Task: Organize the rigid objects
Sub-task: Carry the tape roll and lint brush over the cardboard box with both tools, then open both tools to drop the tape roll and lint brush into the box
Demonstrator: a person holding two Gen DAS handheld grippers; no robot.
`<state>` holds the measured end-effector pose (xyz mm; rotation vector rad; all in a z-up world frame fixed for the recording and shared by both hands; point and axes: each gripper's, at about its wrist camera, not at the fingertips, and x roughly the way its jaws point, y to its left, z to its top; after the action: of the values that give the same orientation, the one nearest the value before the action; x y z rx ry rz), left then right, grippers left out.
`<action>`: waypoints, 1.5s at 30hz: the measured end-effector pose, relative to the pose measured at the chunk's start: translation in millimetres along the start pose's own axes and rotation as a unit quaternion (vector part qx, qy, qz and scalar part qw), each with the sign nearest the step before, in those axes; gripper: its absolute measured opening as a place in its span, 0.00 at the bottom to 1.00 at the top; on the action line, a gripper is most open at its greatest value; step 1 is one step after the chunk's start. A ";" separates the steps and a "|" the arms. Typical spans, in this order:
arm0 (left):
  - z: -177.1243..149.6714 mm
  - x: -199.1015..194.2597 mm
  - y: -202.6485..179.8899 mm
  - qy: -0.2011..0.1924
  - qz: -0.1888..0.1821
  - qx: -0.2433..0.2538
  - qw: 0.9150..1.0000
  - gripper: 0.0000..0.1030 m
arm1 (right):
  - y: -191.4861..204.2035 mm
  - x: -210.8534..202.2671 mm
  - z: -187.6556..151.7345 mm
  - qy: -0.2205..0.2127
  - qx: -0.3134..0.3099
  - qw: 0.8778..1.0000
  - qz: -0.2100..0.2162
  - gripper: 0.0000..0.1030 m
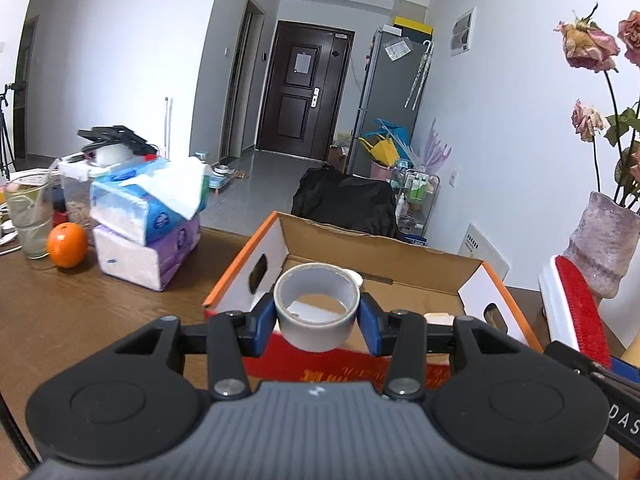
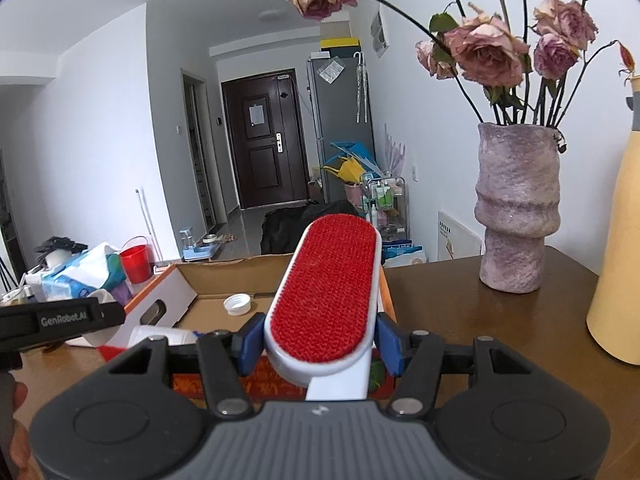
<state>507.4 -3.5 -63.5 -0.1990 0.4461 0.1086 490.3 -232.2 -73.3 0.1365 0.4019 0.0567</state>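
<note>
The left tongs point(image 1: 318, 316) are clamped on a grey roll of tape point(image 1: 316, 305), holding it upright (open hole facing up) over the near wall of a cardboard box point(image 1: 384, 258) that sits on the brown surface point(image 1: 80, 304). The right tongs point(image 2: 320, 340) grip a white lint brush point(image 2: 326, 292) with its red pad up, over the box's right edge. A white bottle cap point(image 2: 237, 304) lies on the box floor, and a mauve vase point(image 2: 516, 208) stands to the right.

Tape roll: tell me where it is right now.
In the left wrist view the tape roll is clamped between the left gripper fingers, held over the near edge of the open cardboard box.
</note>
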 end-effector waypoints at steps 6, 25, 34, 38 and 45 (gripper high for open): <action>6.8 29.1 -10.3 0.011 0.002 0.007 1.000 0.43 | -1.9 28.3 12.4 0.003 0.007 1.000 0.003 0.56; 29.3 108.2 -21.9 0.033 0.023 0.038 0.998 0.43 | 9.2 130.8 33.8 0.055 0.002 0.998 -0.001 0.55; 24.8 127.3 -21.7 0.065 0.033 0.050 0.996 0.46 | 15.1 147.7 38.1 0.095 -0.012 0.995 -0.006 0.60; 26.9 125.5 -14.2 0.077 0.032 0.041 0.996 0.88 | 13.6 127.3 45.6 0.073 -0.016 0.997 -0.003 0.96; 36.4 105.5 3.9 0.056 0.033 0.031 0.997 1.00 | 11.9 105.6 48.9 0.049 -0.031 0.998 0.005 1.00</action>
<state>616.6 14.5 -78.2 -0.1300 0.5668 0.1477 606.3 -217.7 -67.8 0.0757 0.4963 0.0864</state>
